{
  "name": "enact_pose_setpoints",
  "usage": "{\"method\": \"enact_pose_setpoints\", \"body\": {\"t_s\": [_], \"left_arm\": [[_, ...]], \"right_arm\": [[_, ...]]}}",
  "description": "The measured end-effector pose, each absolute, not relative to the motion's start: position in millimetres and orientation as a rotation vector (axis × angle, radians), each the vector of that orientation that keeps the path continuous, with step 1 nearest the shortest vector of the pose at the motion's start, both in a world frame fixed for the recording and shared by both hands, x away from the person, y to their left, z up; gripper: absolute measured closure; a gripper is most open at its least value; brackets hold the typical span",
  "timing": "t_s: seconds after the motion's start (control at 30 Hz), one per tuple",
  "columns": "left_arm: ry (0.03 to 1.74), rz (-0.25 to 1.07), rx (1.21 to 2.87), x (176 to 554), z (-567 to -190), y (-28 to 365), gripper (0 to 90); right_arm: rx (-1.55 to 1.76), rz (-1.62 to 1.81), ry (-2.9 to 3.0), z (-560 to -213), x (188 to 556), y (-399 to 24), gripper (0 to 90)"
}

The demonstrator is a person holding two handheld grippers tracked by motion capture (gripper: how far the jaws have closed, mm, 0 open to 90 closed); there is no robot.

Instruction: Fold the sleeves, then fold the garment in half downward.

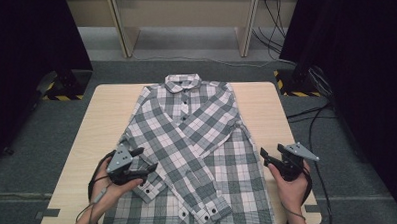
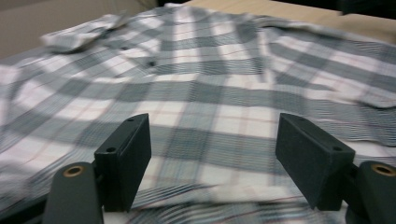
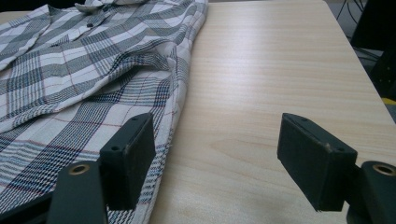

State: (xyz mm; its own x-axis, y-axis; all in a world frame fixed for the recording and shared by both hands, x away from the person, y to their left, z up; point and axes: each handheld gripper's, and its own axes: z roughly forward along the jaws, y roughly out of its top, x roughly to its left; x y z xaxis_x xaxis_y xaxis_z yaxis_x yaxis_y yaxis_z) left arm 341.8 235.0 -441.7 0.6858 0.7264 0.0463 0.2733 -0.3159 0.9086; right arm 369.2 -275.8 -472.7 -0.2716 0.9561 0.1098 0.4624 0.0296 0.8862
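A grey-and-white plaid shirt (image 1: 197, 142) lies face up on the wooden table (image 1: 258, 102), collar (image 1: 183, 83) at the far side, with both sleeves folded across the front. One cuff (image 1: 148, 190) rests near the shirt's left edge, the other (image 1: 212, 211) near the hem. My left gripper (image 1: 147, 164) hovers by the left cuff, jaws wide open over the plaid cloth (image 2: 205, 93), with nothing pressed between them (image 2: 212, 126). My right gripper (image 1: 266, 158) stands open at the shirt's right edge (image 3: 175, 88), its jaws (image 3: 217, 123) straddling bare wood and the shirt's side seam.
Bare table shows to the left (image 1: 94, 130) and right of the shirt (image 3: 280, 70). Cables (image 1: 312, 118) run over the grey floor at the right. Black curtains flank the scene, and a wooden frame (image 1: 118, 24) stands at the back.
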Motion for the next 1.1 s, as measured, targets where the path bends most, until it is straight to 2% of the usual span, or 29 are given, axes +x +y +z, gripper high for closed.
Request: {"method": "enact_pose_setpoints", "body": {"t_s": [0.2,0.63,0.8,0.9,1.1], "left_arm": [[0.854,0.595,1.863,348,-446,256,24.2],[0.861,0.607,1.829,343,-442,264,25.0],[0.925,0.595,1.827,351,-445,277,26.6],[1.006,0.569,1.846,361,-453,285,27.5],[1.128,0.548,1.902,390,-468,296,30.9]], "right_arm": [[1.444,1.209,1.776,-473,370,-277,26.1],[1.414,1.237,1.734,-453,368,-275,25.3],[1.391,1.242,1.775,-450,369,-268,26.0],[1.386,1.229,1.810,-451,371,-266,29.8],[1.420,1.137,1.905,-455,378,-263,45.8]]}}
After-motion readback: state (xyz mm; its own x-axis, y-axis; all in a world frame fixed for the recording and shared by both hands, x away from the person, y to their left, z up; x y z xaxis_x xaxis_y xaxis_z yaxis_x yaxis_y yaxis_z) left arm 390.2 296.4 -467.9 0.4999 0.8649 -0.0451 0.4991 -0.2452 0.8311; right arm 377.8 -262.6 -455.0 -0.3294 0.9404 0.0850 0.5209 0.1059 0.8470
